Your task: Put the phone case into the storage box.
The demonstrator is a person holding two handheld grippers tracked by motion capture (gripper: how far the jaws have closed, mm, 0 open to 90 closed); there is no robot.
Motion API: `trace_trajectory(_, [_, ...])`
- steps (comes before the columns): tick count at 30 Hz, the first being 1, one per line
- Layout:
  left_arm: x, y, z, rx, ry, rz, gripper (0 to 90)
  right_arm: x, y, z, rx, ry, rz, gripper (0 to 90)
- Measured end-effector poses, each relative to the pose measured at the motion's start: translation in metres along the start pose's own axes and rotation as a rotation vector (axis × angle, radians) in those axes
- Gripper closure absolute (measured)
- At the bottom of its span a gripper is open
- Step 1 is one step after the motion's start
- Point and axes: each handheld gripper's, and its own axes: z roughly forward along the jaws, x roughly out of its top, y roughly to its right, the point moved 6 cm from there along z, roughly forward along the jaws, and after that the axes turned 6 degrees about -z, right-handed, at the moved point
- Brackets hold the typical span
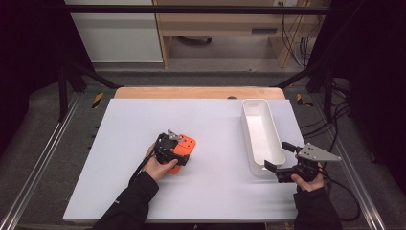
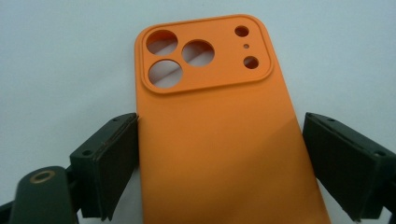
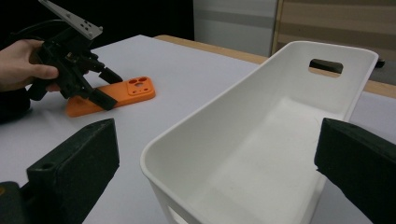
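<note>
Lower end of the orange phone case (image 2: 219, 140) cut off by the bottom edge of the left gripper view; in the high view largely covered by the left claw (image 1: 178, 152) and the left hand (image 1: 160, 166). Near end of the white bin (image 3: 261, 154) cut off at the bottom of the right gripper view, its far right flank hidden behind a black jaw. Contact between the case's right edge and the pad there too unclear to tell.
</note>
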Motion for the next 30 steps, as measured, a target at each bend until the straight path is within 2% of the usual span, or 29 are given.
trace_trajectory(19, [0.001,0.0,-0.006,-0.01,-0.003,0.017,13.1,0.0,0.0,0.0,0.002,0.002,0.001,0.4])
trace_trajectory(30, [0.006,0.003,-0.016,-0.032,0.021,0.016,13.2,0.001,0.0,-0.001,0.003,0.005,0.0,0.4])
